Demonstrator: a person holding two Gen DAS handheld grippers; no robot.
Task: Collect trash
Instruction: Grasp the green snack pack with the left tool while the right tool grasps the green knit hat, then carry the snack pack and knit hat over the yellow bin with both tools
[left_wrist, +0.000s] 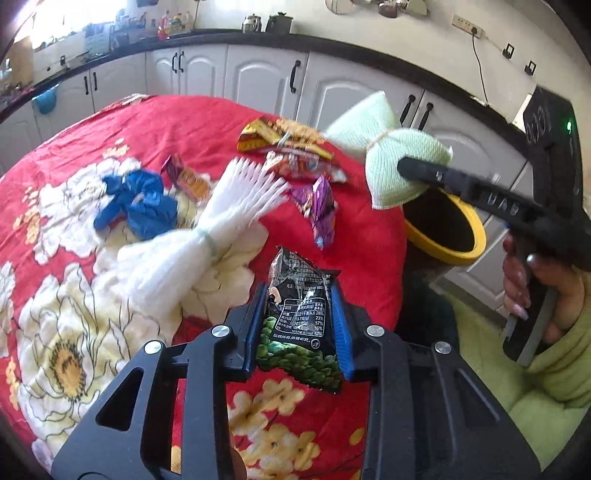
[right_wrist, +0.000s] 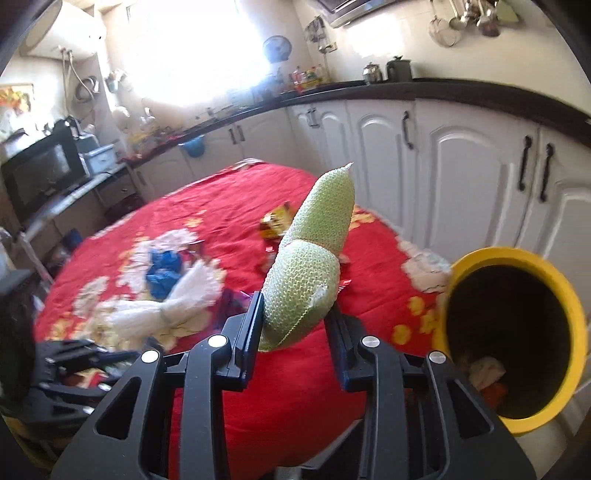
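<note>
Your left gripper (left_wrist: 298, 314) is clamping narrowly on a black crinkled snack packet with green peas printed on it (left_wrist: 301, 325), holding it just above the red floral tabletop (left_wrist: 110, 122). Your right gripper (right_wrist: 295, 325) is pinching a pale green knitted cloth tied in the middle (right_wrist: 310, 273), raised beside the yellow-rimmed round bin (right_wrist: 554, 280). Blue crumpled plastic (left_wrist: 136, 203), a white tied cloth bundle (left_wrist: 207, 236) and coloured foil wrappers (left_wrist: 291, 147) are lying on the tabletop.

A black-and-green snack wrapper (left_wrist: 299, 317) stands pinched upright above the tablecloth; a tied pale-green foam net (right_wrist: 308, 273) is held aloft.
</note>
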